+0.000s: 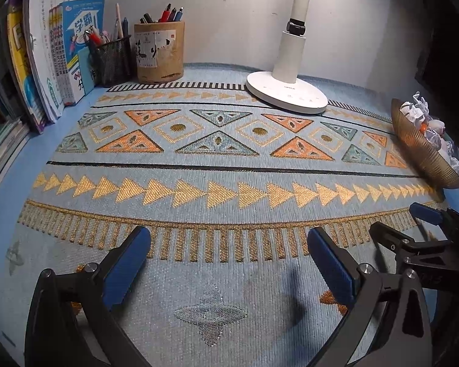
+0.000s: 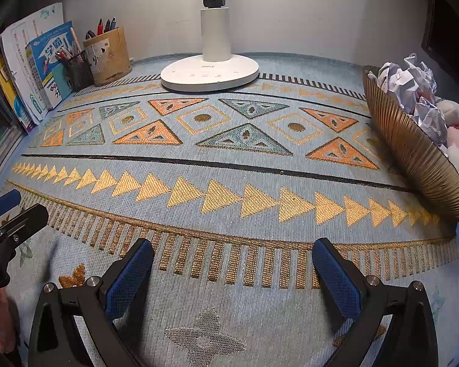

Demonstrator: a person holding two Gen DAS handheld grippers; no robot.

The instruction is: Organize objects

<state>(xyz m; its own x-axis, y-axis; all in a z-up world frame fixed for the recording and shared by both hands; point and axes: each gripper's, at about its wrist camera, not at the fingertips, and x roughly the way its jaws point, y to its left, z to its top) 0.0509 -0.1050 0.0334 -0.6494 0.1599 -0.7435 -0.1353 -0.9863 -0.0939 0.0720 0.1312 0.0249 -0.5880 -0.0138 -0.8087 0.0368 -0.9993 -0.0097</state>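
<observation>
Both wrist cameras sit low and near over the patterned mat (image 1: pixel 217 153), facing the far wall. Both share the lamp base (image 2: pixel 209 72), the left view from further left.

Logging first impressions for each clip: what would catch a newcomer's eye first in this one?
Most likely the patterned mat covering the desk, with its orange and gold triangles, and the white lamp base standing at its far edge. Next, the ribbed gold bowl heaped with crumpled paper on the right. At back left, two pen holders stand beside upright books, while the left gripper and right gripper are both open and empty.
</observation>
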